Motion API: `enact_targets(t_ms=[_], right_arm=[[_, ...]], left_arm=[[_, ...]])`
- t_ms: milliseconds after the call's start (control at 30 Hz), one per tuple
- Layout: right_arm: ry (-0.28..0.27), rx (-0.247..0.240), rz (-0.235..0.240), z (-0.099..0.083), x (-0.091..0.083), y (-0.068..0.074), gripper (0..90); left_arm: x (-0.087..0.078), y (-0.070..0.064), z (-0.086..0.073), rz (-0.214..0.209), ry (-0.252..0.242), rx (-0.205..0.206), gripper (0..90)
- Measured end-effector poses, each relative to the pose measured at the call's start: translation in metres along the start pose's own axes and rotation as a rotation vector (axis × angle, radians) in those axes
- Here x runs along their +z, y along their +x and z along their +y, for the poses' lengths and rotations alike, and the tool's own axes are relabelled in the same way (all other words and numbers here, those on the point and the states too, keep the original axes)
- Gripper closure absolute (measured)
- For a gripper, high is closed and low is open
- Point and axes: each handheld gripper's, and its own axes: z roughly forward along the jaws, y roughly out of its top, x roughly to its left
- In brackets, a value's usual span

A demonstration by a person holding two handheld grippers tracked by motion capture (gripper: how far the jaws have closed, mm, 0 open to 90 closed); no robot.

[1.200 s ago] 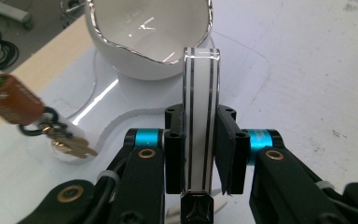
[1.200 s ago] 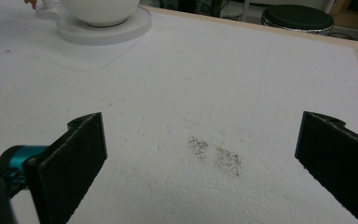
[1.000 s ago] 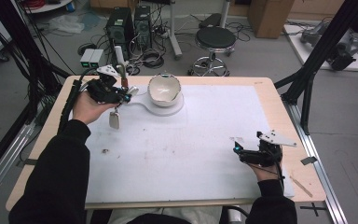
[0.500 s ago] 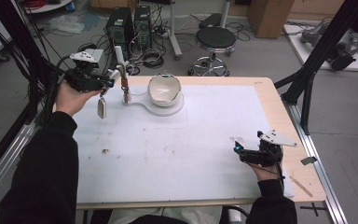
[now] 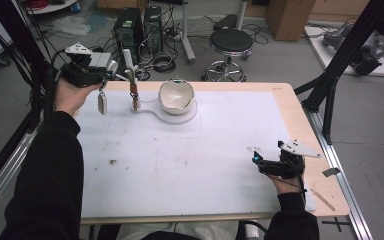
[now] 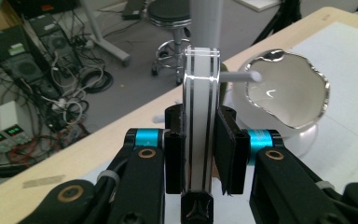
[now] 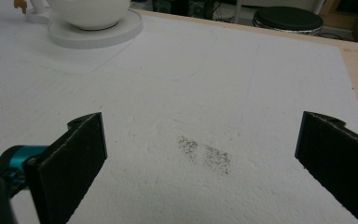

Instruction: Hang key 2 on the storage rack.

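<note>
**Left gripper clamped on tube, right gripper idle and wide**

Left gripper (image 6: pixel 199 154): both pads pressed flat against a clear tube (image 6: pixel 200 116), which stands upright between them. Tube has 2 dark lines running along its length. Its top end blurs out of frame in the left gripper view. In the high view the gripper (image 5: pixel 111 70) sits above the table's far-left corner, out past the far edge, hand (image 5: pixel 72 95) wrapped around the body; a small tag (image 5: pixel 101 102) hangs below it.

Just past the tube: white bowl (image 6: pixel 284 93) on a white base (image 5: pixel 172 114), near the far edge and left of centre. A thin grey rod (image 6: pixel 240 74) sticks out in front of the bowl, coming from behind the tube. A small stand (image 5: pixel 134 97) with a brownish piece on it sits at the left tip of the base, between gripper and bowl.

Right gripper (image 7: pixel 200 154): jaws spread wide, nothing between them, only white sheet (image 7: pixel 242 70) with a patch of dark specks (image 7: pixel 205 154). In the high view the gripper (image 5: pixel 260 162) rests low near the right edge, toward the near corner, well apart from the bowl.

Stool (image 5: pixel 232 40) on the floor beyond the table.
</note>
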Motion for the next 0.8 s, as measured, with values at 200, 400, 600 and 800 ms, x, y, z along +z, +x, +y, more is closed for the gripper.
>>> enact_targets(t_ms=[200,400,600,800], right_arm=[[-0.003,0.018,-0.002,0.000,-0.001,0.000,1.1],[-0.010,0.005,0.001,0.001,-0.002,0.002,1.1],[-0.020,0.010,-0.005,0.002,-0.006,0.000,1.1],[-0.027,0.021,-0.017,0.000,-0.010,-0.004,1.1]], left_arm=[[-0.001,0.011,0.009,0.021,-0.072,-0.009,74.8],[0.006,0.019,0.023,0.056,-0.086,-0.004,74.8],[0.020,0.023,0.028,0.054,-0.109,0.021,74.8],[0.033,0.032,0.023,0.067,-0.118,-0.033,74.8]])
